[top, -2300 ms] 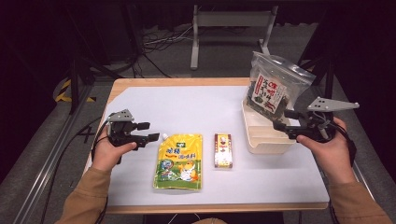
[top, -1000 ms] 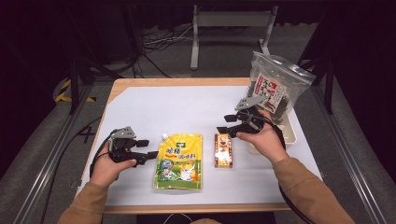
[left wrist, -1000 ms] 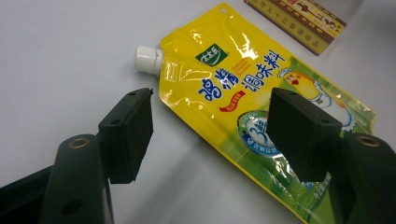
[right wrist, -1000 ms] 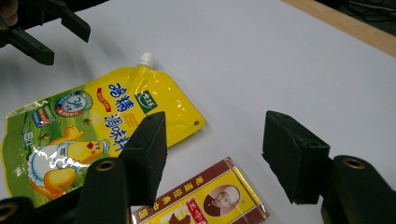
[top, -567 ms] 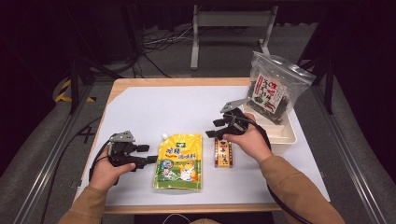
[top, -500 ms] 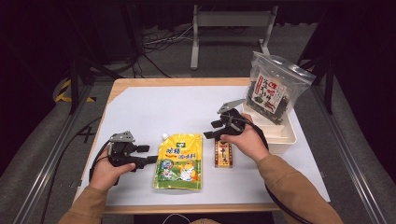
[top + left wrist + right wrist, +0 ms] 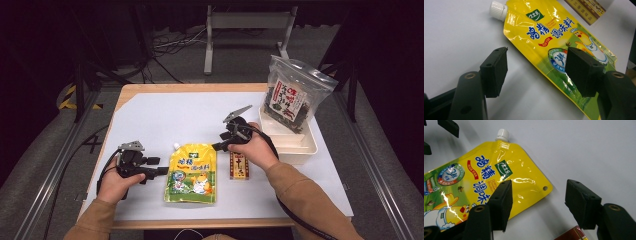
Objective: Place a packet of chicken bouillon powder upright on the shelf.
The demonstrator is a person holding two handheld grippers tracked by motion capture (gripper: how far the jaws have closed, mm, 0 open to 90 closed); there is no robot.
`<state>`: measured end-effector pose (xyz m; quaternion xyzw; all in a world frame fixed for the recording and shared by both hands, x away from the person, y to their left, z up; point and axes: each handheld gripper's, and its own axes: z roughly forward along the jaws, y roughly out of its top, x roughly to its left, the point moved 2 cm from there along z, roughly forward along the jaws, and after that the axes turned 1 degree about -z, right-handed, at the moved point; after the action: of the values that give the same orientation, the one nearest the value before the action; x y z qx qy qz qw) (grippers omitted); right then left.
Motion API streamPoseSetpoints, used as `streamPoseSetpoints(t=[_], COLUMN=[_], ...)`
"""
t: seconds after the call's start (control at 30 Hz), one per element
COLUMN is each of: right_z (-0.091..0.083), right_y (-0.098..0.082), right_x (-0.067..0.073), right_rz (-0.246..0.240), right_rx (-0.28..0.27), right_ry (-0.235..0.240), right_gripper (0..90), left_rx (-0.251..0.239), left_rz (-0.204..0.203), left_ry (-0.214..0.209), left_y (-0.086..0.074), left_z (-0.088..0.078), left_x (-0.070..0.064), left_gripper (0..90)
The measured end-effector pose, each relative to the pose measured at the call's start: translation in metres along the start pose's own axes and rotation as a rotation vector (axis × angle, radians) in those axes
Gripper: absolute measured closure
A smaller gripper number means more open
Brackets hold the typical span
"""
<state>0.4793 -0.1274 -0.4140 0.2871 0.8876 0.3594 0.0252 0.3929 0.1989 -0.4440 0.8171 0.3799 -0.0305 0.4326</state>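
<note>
Yellow foil is what I'm lining up on: the spouted seasoning pouch [image 7: 192, 172] lies flat near the front edge of the table, white cap [image 7: 498, 10] pointing away from me. My right gripper [image 7: 223, 143] hangs over its upper right corner with jaws wide and nothing between them; the left gripper [image 7: 159, 172] sits just beside the pouch's left edge, jaws also apart and empty. To do this well I'd pinch the stiff sealed corner near the punched hole [image 7: 545, 188], not the slack belly, and use the left to steady the opposite edge. I'd keep clear of the small red-and-gold box [image 7: 239, 165] just to the right. From here I can't quite tell whether the right jaws already touch the foil.

White sheeting covers the wooden table [image 7: 165, 112]; a white tray [image 7: 305, 148] at the right props a dark snack bag [image 7: 292, 97]. Beyond, the room is dim, with cables on the floor.
</note>
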Motion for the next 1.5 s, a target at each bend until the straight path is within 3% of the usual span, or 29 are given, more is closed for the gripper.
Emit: streamPoseSetpoints(t=[0.17, 0.53, 1.1, 1.3, 1.5], right_z=[0.013, 0.029, 0.040, 0.040, 0.033], right_y=[0.000, 0.000, 0.001, 0.002, 0.005], right_x=[-0.003, -0.004, -0.005, -0.003, -0.004], right_rz=[0.020, 0.092, 0.124, 0.126, 0.099], right_rx=[0.026, 0.077, 0.085, 0.084, 0.064], right_ry=[0.015, 0.045, 0.080, 0.084, 0.091], right_gripper=[38.0, 37.7, 36.9, 40.5, 49.7], left_rx=[-0.020, -0.059, -0.023, -0.007, 0.014], left_rz=[0.001, -0.047, -0.020, -0.005, 0.005], left_ry=[0.013, 0.006, -0.019, -0.033, -0.037], left_y=[0.001, 0.001, -0.002, -0.003, -0.004], left_z=[0.002, 0.006, 0.020, 0.022, 0.027], left_x=[0.002, 0.008, 0.006, 0.004, 0.003], left_gripper=[32.6, 31.2, 32.0, 34.6, 36.8])
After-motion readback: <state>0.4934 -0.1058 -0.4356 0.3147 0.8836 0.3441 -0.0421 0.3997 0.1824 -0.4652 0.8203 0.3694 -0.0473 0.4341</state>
